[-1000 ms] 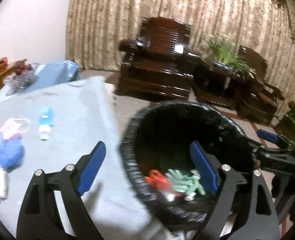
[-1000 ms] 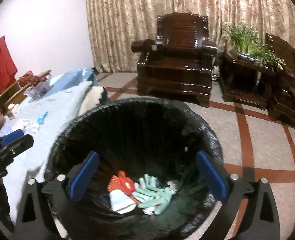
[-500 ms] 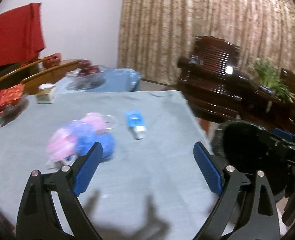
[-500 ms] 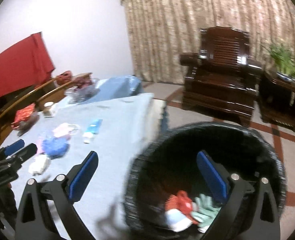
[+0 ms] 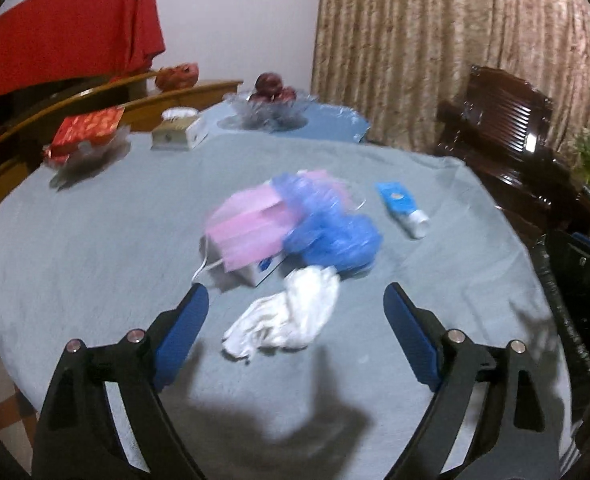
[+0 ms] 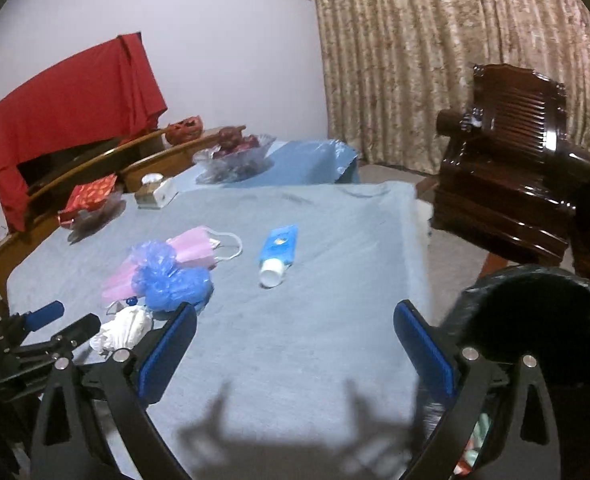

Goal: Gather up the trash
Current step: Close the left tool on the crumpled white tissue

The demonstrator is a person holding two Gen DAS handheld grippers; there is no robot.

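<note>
Between the two spread fingers of the left gripper [image 5: 295,332], a crumpled white tissue [image 5: 291,318] is lying on the blue-grey tablecloth [image 5: 95,240]. The fingers are standing wide apart and are holding nothing; the tissue is just ahead of their tips and is not touching them. Beyond the tissue, a crumpled blue plastic bag [image 5: 331,236] is sitting against a pink face mask [image 5: 251,228], and under the mask a small white box [image 5: 261,272] is showing. To the right of the bag, a little apart from it, a blue tube [image 5: 403,208] is lying with its white cap toward the gripper.

The right gripper [image 6: 295,344] is also hanging open over the cloth, with nothing between its fingers. Ahead of it and slightly left, the tube [image 6: 277,252] is lying alone. Farther left the bag [image 6: 167,276], the mask [image 6: 195,250] and the tissue [image 6: 125,326] are lying close together, with the tissue just beside the left finger of this gripper. At the far left edge of this view the other gripper [image 6: 61,322] is coming into sight near the tissue. To the right of the right gripper, the black trash bin [image 6: 543,320] is standing beside the table edge, and its inside is too dark to see well.
</note>
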